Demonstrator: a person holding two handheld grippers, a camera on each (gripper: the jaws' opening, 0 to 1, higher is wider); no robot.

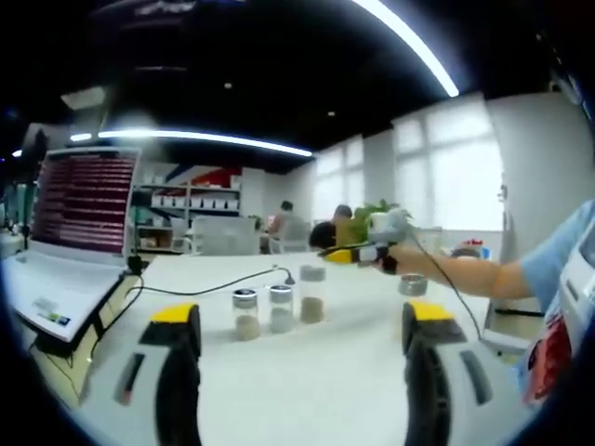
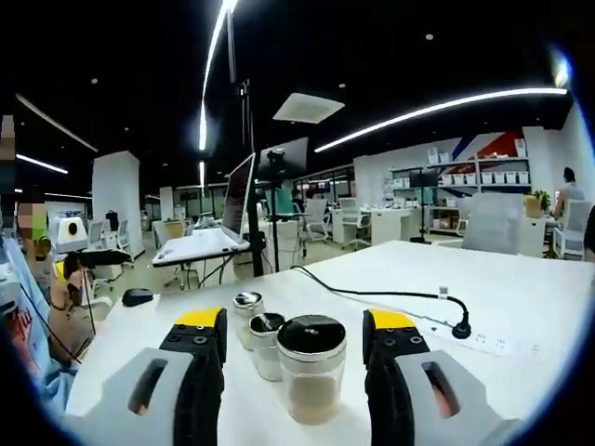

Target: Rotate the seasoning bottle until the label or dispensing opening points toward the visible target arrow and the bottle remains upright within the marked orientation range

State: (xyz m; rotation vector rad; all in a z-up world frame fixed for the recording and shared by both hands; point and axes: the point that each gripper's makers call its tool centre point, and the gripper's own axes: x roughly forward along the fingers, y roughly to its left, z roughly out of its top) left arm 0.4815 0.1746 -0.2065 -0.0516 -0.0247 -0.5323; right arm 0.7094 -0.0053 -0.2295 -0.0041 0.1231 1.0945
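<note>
While the left gripper hangs back, jaws spread, the right gripper sits nearer, its spread jaws flanking but not touching the upright seasoning bottle at the near end of the white table.

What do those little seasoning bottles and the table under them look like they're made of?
The nearest seasoning bottle looks like clear glass or hard plastic, since the tan powder shows through its wall; which of the two is hard to tell. Its lid is dark and glossy, catching ceiling light, maybe plastic or metal. The table is a smooth, matte white top, likely laminate.
</note>
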